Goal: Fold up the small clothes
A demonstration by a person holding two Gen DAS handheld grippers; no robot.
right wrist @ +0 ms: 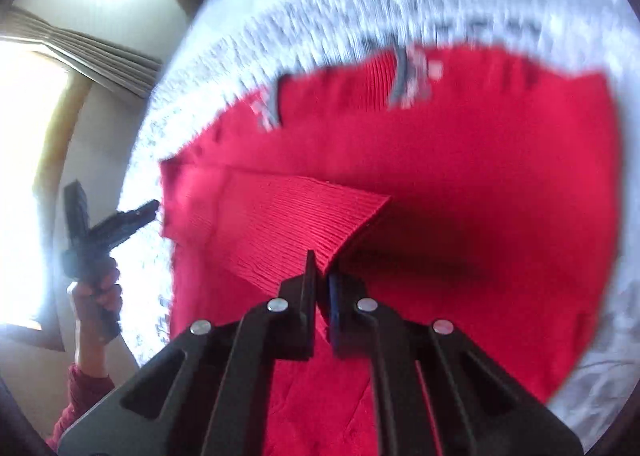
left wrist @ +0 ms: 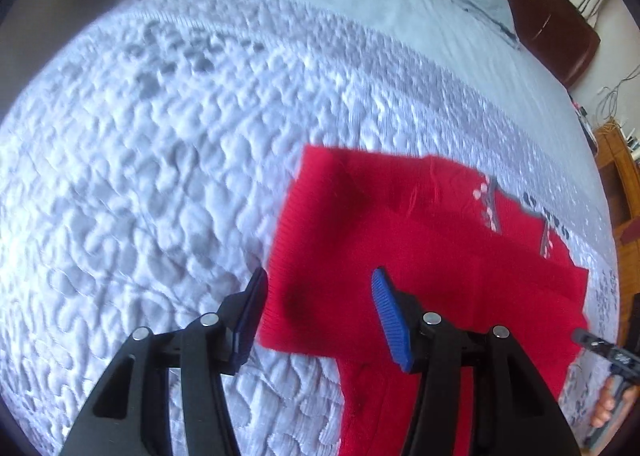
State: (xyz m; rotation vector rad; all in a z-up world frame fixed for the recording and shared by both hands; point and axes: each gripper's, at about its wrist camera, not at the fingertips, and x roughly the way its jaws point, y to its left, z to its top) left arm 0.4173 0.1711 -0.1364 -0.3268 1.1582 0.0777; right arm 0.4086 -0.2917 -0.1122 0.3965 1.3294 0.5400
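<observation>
Garment: red knit sweater [left wrist: 420, 232], spread on the white quilted bedspread [left wrist: 140, 136], toward its near right part.
Left gripper [left wrist: 318, 310]: jaws wide apart, holding nothing; poised over the sweater's left edge.
Right gripper [right wrist: 322, 284]: jaws closed on a ribbed flap [right wrist: 296, 216] of the sweater, raised above the body [right wrist: 480, 184].
Background: brown headboard [left wrist: 552, 28], far right.
</observation>
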